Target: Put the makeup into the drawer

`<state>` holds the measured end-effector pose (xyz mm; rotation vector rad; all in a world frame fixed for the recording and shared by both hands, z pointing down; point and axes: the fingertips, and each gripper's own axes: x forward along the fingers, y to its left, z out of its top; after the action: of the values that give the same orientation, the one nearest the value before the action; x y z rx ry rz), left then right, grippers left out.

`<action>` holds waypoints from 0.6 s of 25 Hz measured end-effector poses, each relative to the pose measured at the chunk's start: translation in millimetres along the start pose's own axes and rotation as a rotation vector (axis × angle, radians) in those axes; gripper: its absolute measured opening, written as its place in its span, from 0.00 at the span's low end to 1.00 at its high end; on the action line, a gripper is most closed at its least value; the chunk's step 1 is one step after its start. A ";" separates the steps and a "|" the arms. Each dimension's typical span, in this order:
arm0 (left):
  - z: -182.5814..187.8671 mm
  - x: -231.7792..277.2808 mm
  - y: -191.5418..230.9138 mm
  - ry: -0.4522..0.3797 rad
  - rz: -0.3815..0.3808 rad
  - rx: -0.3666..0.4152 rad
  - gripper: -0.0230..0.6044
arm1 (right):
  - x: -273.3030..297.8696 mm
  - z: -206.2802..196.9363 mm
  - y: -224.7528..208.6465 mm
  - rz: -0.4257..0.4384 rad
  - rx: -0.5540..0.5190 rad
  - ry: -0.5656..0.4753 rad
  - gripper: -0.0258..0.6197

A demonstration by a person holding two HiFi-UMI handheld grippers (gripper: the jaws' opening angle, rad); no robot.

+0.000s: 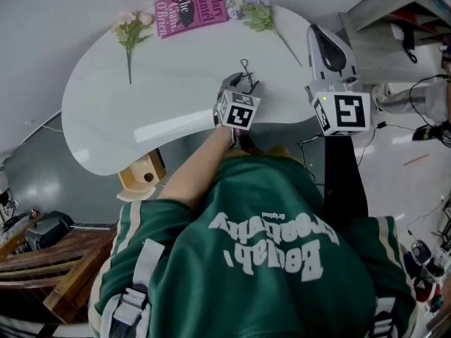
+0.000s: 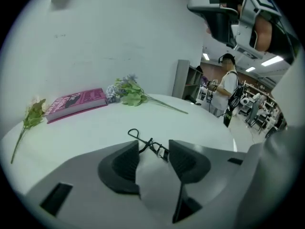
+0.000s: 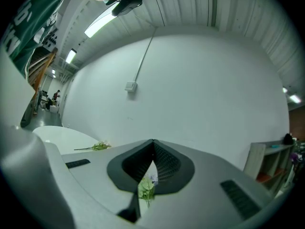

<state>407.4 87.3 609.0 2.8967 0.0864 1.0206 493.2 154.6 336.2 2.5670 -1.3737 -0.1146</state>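
— Where's the curler point(image 2: 147, 143)?
— Flat on the tabletop point(image 1: 162, 97), one end in the gap at the tips of the left gripper point(image 2: 153, 152). Its jaws stand apart and don't press it.
— And the right gripper point(image 3: 152, 147)?
— Jaws closed, tips meeting, nothing held.

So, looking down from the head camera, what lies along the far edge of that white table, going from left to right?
pale flower sprig → pink book → purple flower sprig
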 end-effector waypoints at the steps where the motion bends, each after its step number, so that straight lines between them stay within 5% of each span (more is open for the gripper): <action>1: -3.2 1.5 2.5 0.012 0.018 0.011 0.27 | -1.4 -1.0 0.2 -0.001 -0.001 0.003 0.05; 2: -4.7 1.6 4.1 0.017 0.030 0.029 0.13 | -2.4 -1.4 0.7 0.000 -0.002 0.005 0.05; 3: -4.4 0.6 4.8 0.016 0.034 0.049 0.10 | -2.9 -1.1 1.5 0.001 -0.004 0.005 0.05; 10: 16.9 -22.5 23.9 -0.049 0.057 0.067 0.09 | 3.6 7.8 13.6 0.032 -0.006 -0.020 0.05; 15: 70.4 -63.7 59.9 -0.207 0.117 0.017 0.09 | 16.1 19.7 28.1 0.068 0.000 -0.057 0.05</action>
<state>403.9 19.5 519.6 3.0342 -0.0861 0.7306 476.0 123.0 324.3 2.5325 -1.4790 -0.1780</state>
